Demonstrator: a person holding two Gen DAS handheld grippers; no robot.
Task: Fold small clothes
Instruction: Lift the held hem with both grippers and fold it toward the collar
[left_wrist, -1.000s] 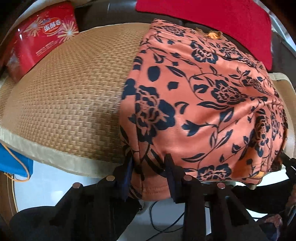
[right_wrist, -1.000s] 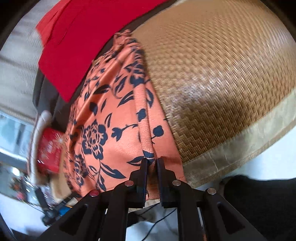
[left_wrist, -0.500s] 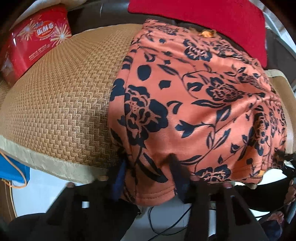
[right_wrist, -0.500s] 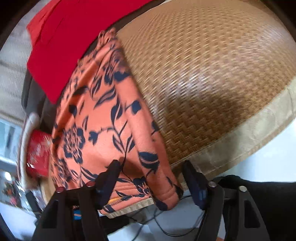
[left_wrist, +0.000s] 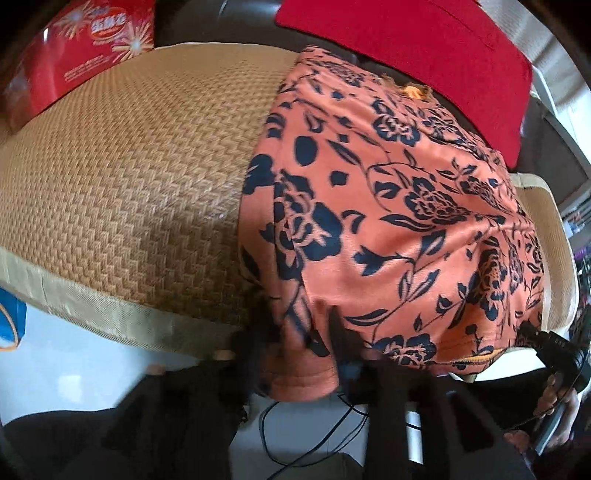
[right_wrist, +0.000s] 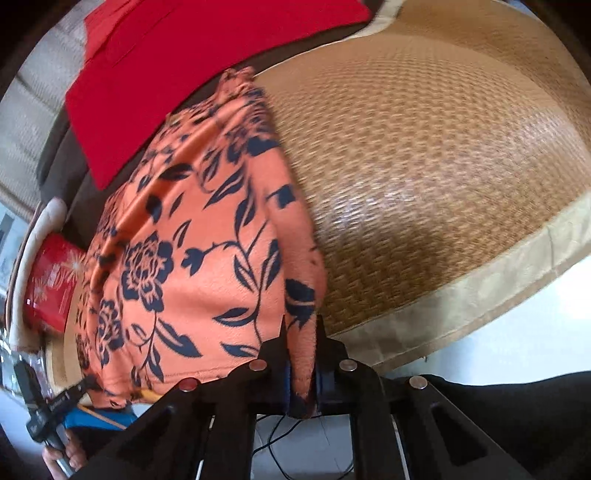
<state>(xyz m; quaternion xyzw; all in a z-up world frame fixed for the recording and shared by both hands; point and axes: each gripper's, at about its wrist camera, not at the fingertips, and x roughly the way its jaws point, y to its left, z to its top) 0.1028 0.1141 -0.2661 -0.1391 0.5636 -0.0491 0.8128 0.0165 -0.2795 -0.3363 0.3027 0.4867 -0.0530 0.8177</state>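
An orange garment with dark blue flowers (left_wrist: 388, 221) lies on a woven mat (left_wrist: 129, 184), its near hem hanging over the mat's front edge. In the blurred left wrist view, my left gripper (left_wrist: 299, 332) has a wide fold of that hem between its fingers. Its jaws are opening, with the cloth still bunched between them. My right gripper (right_wrist: 301, 354) is shut on a narrow fold at the garment's (right_wrist: 192, 266) other near corner. Each gripper shows at the edge of the other's view, held by a hand (left_wrist: 554, 398).
A folded red cloth (left_wrist: 424, 48) lies beyond the garment. A red tin box (left_wrist: 85, 55) stands at the mat's far left. The mat's beige border (right_wrist: 461, 295) runs along the front. Below it is white floor with black cables (left_wrist: 295, 435) and a blue item (left_wrist: 9, 325).
The right gripper opened wide around the garment's corner half a second ago and has shut on it again. The left gripper shifted a little with the hem still between its fingers.
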